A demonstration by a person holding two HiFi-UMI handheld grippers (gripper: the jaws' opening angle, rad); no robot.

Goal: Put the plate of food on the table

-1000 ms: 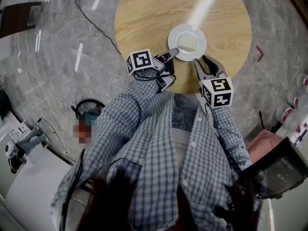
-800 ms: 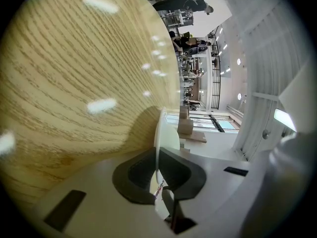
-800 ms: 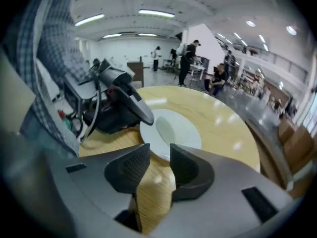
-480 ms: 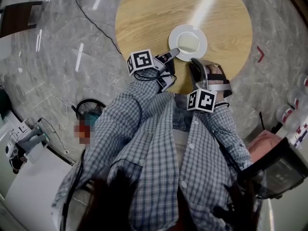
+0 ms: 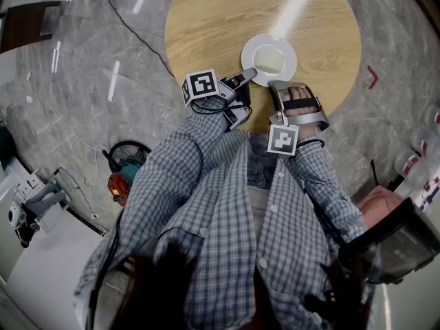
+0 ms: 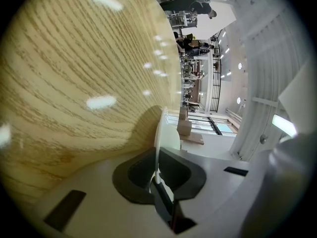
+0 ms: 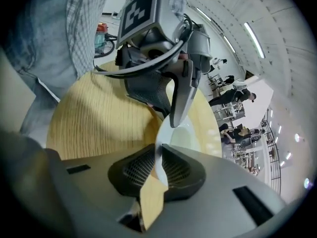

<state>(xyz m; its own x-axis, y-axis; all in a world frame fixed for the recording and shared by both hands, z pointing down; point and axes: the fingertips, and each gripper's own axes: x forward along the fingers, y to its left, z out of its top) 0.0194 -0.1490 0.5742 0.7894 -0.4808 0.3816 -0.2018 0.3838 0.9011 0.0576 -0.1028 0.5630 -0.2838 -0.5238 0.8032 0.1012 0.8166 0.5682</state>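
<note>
Plate (image 5: 269,59) looks set down on the round table (image 5: 206,19), upper middle of the head view. Left gripper (image 5: 249,75) and right gripper (image 5: 278,86) both clamp its near rim. Only the release is left, I'd say.

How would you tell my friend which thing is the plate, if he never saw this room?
Find the big round wooden table. At its near edge is the plate, with the left gripper and the right gripper each pinching its rim. It is the only white round thing there, with pale food in its middle.
</note>
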